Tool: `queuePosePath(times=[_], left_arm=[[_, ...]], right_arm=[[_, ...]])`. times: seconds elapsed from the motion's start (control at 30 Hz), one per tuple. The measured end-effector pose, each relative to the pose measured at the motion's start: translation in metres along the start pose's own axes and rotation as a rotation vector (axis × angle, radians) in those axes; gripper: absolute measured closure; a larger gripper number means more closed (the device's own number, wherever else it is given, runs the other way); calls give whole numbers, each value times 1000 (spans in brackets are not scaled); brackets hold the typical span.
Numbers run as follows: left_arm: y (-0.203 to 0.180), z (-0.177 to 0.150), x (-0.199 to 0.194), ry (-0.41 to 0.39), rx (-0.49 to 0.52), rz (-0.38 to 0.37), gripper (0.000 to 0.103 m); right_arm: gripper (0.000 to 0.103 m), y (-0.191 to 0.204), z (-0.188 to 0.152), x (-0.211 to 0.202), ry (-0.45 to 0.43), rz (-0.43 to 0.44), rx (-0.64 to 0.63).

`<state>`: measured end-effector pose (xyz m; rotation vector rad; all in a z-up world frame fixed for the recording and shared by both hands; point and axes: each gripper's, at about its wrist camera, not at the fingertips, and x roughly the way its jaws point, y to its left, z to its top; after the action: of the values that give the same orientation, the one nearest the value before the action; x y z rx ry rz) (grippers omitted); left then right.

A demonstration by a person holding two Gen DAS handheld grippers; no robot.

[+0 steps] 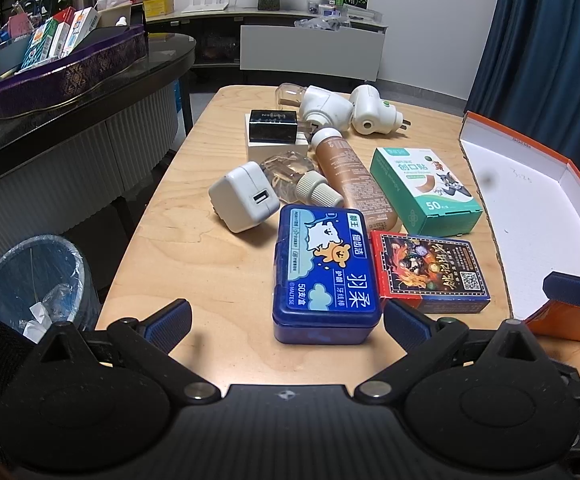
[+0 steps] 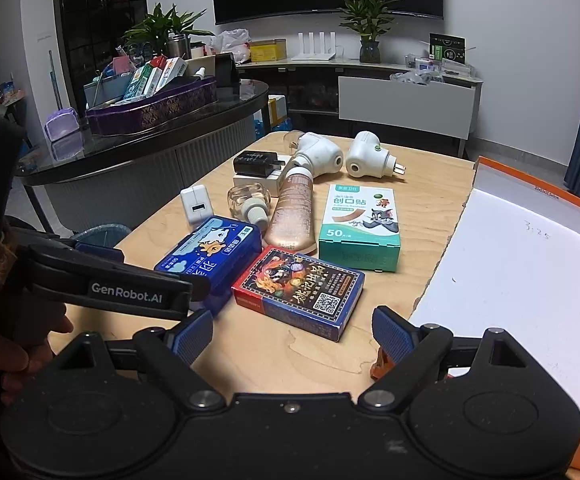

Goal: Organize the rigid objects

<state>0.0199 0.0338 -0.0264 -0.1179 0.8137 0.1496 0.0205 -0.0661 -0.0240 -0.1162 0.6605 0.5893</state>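
Observation:
On the wooden table (image 1: 194, 264) lies a blue tin (image 1: 324, 276), its near end between the spread fingers of my open left gripper (image 1: 286, 326). To its right sit a card box (image 1: 430, 270), a green plaster box (image 1: 426, 192) and a bronze tube (image 1: 354, 176). Further back lie a white USB charger (image 1: 242, 200), a clear bottle (image 1: 290, 172), a black charger (image 1: 273, 126) and two white plug-in units (image 1: 326, 108). My right gripper (image 2: 292, 336) stands open and empty just short of the card box (image 2: 298, 292), beside the orange-rimmed open box (image 2: 530, 280).
A lined waste bin (image 1: 34, 276) stands on the floor off the table's left edge. Behind it is a dark oval counter (image 1: 90, 120) bearing a purple tray (image 1: 90, 72) of cartons. A hand (image 2: 10, 352) holds the left gripper's handle.

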Motion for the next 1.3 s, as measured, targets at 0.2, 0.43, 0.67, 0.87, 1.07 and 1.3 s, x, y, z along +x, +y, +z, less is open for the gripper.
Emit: queuePosePath(times=[0.2, 0.43, 0.67, 0.87, 1.07, 1.3], left_arm=[[0, 1, 0, 1, -4, -4, 0], [-1, 2, 0, -5, -13, -5, 0], [-1, 2, 1, -7, -12, 5, 0], [-1, 2, 2, -3, -15, 2, 0], [-2, 2, 3, -5, -12, 1, 0], [-1, 2, 3, -4, -9, 1, 0]], right_arm=[[1, -2, -2, -2, 14, -31, 2], [1, -27, -4, -11, 35, -83, 114], [1, -7, -1, -9, -9, 44, 69], [1, -16, -3, -3, 16, -9, 118], [1, -31, -5, -7, 18, -84, 156], [1, -16, -4, -8, 12, -25, 74]])
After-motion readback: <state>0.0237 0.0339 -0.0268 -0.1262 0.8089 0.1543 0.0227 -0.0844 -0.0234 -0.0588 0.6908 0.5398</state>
